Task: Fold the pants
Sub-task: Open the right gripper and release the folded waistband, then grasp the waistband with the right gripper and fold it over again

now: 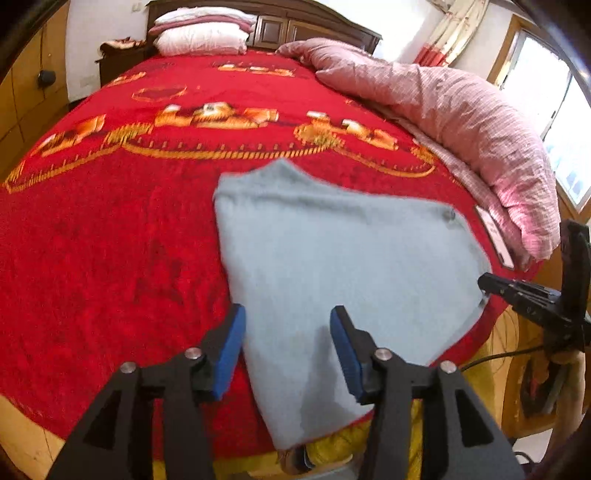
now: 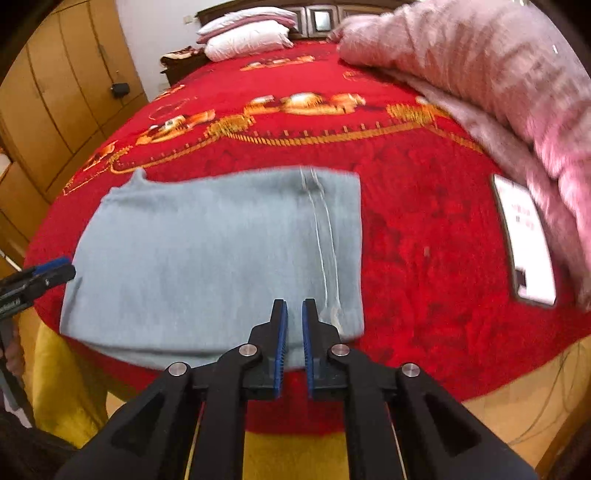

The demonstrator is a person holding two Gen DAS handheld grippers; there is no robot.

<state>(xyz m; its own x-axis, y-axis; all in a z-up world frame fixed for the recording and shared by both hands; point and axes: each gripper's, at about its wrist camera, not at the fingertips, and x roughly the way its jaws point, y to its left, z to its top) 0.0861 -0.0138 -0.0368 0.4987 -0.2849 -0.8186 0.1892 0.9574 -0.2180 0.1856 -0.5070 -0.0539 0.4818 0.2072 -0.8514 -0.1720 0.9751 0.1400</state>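
Note:
Light grey-blue pants [image 1: 351,258] lie folded into a compact shape on the red blanket [image 1: 110,240], close to the bed's near edge. My left gripper [image 1: 288,310] hovers over their near left part; it is open, and the blue pads [image 1: 232,350] stand wide apart without pressing the cloth. In the right wrist view the pants [image 2: 207,258] show a white drawstring [image 2: 325,240] near their right side. My right gripper [image 2: 294,304] is shut above the pants' near edge, with nothing seen between its jaws. The left gripper's fingertips [image 2: 51,271] enter at that view's left edge.
A rumpled pink quilt [image 1: 461,122] runs along the bed's right side, with a white phone-like slab [image 2: 524,240] beside it. Pillows [image 1: 201,33] are stacked at the headboard. Wooden wardrobes [image 2: 55,92] stand to the left. A yellow bed skirt [image 2: 66,387] hangs below the blanket.

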